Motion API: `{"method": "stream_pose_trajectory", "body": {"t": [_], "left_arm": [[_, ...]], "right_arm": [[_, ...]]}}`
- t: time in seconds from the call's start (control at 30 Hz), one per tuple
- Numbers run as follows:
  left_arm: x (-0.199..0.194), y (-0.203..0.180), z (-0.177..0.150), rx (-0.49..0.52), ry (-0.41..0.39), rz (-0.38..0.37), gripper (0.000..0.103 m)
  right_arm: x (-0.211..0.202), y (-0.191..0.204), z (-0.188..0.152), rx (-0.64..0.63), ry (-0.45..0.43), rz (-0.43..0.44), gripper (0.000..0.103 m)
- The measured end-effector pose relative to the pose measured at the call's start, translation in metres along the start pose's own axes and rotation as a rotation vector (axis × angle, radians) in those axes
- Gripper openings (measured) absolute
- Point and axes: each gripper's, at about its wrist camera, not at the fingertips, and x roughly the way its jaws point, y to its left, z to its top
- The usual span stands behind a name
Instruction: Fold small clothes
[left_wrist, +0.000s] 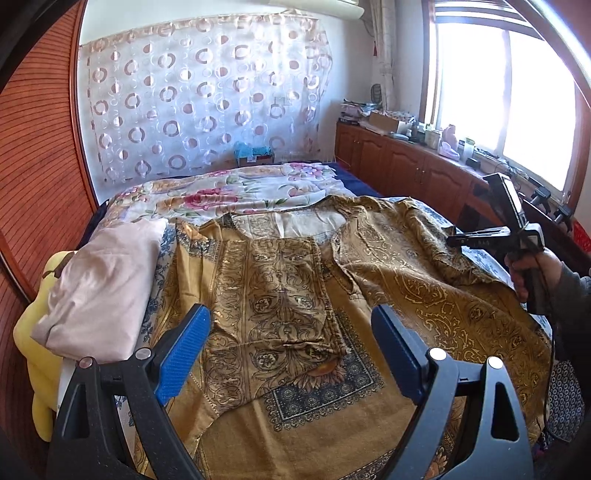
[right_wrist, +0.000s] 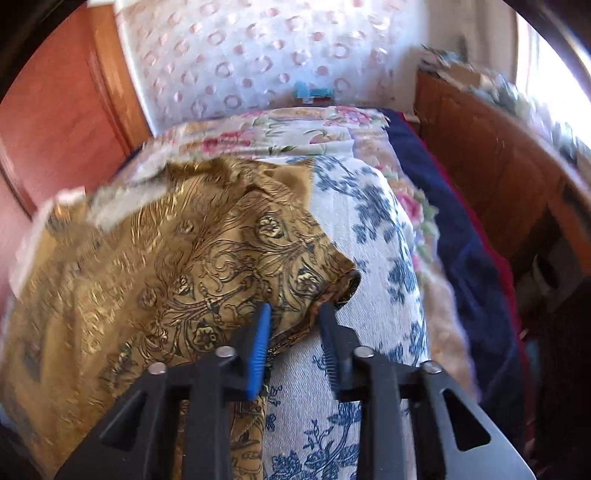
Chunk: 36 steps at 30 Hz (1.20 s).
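Note:
A gold patterned top (left_wrist: 295, 295) lies spread on the bed, its left sleeve folded inward across the chest. My left gripper (left_wrist: 291, 328) is wide open and empty, hovering above the garment's lower middle. My right gripper (right_wrist: 295, 317) has its jaws partly closed around the edge of the right sleeve (right_wrist: 229, 258) of the same gold top, with cloth between the fingers. In the left wrist view the right gripper (left_wrist: 458, 242) sits at the garment's right edge, held by a hand.
A folded pink cloth (left_wrist: 99, 284) on a yellow cushion (left_wrist: 33, 354) lies at the bed's left. A blue-and-white floral sheet (right_wrist: 369, 240) covers the bed. Wooden cabinets (left_wrist: 406, 162) with clutter run along the right under a window.

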Motion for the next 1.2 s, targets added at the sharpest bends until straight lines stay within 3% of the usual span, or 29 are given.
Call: {"method": "stream_pose_trajectory", "body": {"t": [0.1, 0.4, 0.47, 0.53, 0.57, 0.67, 0.83, 1.03, 1.2], "left_arm": [[0.002, 0.004, -0.002, -0.004, 0.004, 0.009, 0.090], [0.005, 0.017, -0.005, -0.039, 0.008, 0.026, 0.090], [0.006, 0.020, -0.006, -0.040, 0.011, 0.034, 0.090], [0.007, 0.024, -0.007, -0.044, 0.015, 0.040, 0.090], [0.007, 0.026, -0.008, -0.046, 0.016, 0.043, 0.090], [0.007, 0.034, -0.009, -0.060, 0.016, 0.051, 0.090], [0.008, 0.047, -0.009, -0.091, 0.014, 0.063, 0.090], [0.010, 0.058, -0.005, -0.098, -0.002, 0.041, 0.089], [0.028, 0.067, 0.008, -0.065, 0.034, 0.029, 0.072]], "right_arm": [[-0.007, 0.013, 0.008, -0.044, -0.033, -0.020, 0.004], [-0.033, 0.052, 0.032, -0.104, -0.146, 0.140, 0.004], [-0.037, 0.063, 0.036, -0.113, -0.160, 0.161, 0.013], [-0.040, 0.069, 0.038, -0.116, -0.169, 0.159, 0.046], [-0.043, 0.071, 0.037, -0.113, -0.178, 0.167, 0.050], [-0.048, 0.064, 0.029, -0.100, -0.197, 0.201, 0.051], [-0.047, 0.050, 0.016, -0.085, -0.204, 0.165, 0.051], [-0.029, 0.051, 0.013, -0.086, -0.135, 0.103, 0.051], [0.000, 0.059, 0.013, -0.122, -0.060, 0.032, 0.051]]}}
